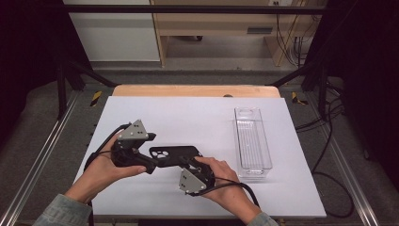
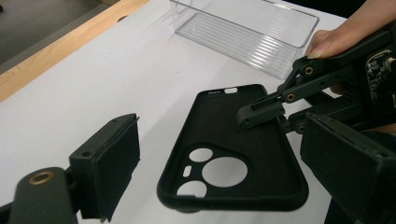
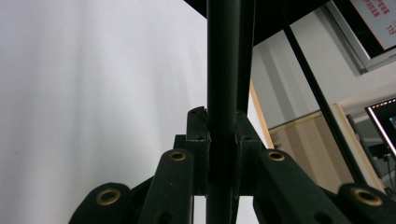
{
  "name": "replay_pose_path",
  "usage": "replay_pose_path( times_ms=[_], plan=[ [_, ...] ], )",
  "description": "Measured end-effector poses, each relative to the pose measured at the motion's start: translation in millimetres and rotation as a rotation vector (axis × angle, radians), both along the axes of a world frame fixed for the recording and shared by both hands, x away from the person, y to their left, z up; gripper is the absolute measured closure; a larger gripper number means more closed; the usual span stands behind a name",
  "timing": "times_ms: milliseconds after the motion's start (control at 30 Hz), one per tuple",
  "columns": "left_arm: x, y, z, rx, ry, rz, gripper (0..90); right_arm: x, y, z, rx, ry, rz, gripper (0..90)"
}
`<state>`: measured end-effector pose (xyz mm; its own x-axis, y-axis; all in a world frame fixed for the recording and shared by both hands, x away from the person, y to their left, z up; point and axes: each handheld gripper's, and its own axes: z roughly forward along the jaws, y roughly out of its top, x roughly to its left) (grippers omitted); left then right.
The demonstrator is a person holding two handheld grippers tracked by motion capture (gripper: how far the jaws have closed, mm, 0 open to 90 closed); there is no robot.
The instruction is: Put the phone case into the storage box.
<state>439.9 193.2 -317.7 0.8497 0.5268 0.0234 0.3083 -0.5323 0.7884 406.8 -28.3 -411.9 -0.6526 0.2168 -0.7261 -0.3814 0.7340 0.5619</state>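
Observation:
A black phone case with round camera cut-outs hangs just above the white table sheet, inner side up. My right gripper is shut on the case's long edge; in the right gripper view that edge runs upright between the clamped jaws of the right gripper. My left gripper is open. In the left gripper view its jaws stand wide apart on either side of the case's camera end without touching it, and the right gripper pinches the case's far side.
A clear empty plastic bin lies lengthwise on the right of the sheet, also in the left gripper view as the bin beyond the case. The wooden table edge runs along the back. Black frame posts stand at both sides.

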Motion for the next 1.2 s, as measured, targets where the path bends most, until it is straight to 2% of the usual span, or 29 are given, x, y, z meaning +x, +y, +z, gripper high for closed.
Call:
replay_pose_path(
  times_ms=[133, 367, 600, 933, 1200],
  plan=[
    [-0.2, 2.2, 0.6, -0.021, -0.011, 0.002, 11.2, 3.0, -3.9, 1.7, 0.019, 0.025, -0.01, 81.0],
    [-1.1, 9.0, 3.0, -0.09, -0.068, 0.014, 10.2, 9.0, -10.9, 4.0, 0.077, 0.085, -0.023, 81.0],
    [-2.2, 14.9, 5.1, -0.133, -0.108, 0.007, 10.0, 15.6, -18.8, 7.9, 0.149, 0.176, -0.03, 81.0],
    [-3.4, 18.2, 3.0, -0.137, -0.132, 0.005, 10.1, 22.5, -26.4, 10.5, 0.246, 0.292, -0.019, 80.9],
    [-3.6, 21.2, -2.7, -0.151, -0.16, -0.001, 10.3, 23.6, -30.3, 14.7, 0.306, 0.336, -0.001, 80.9]
  ],
)
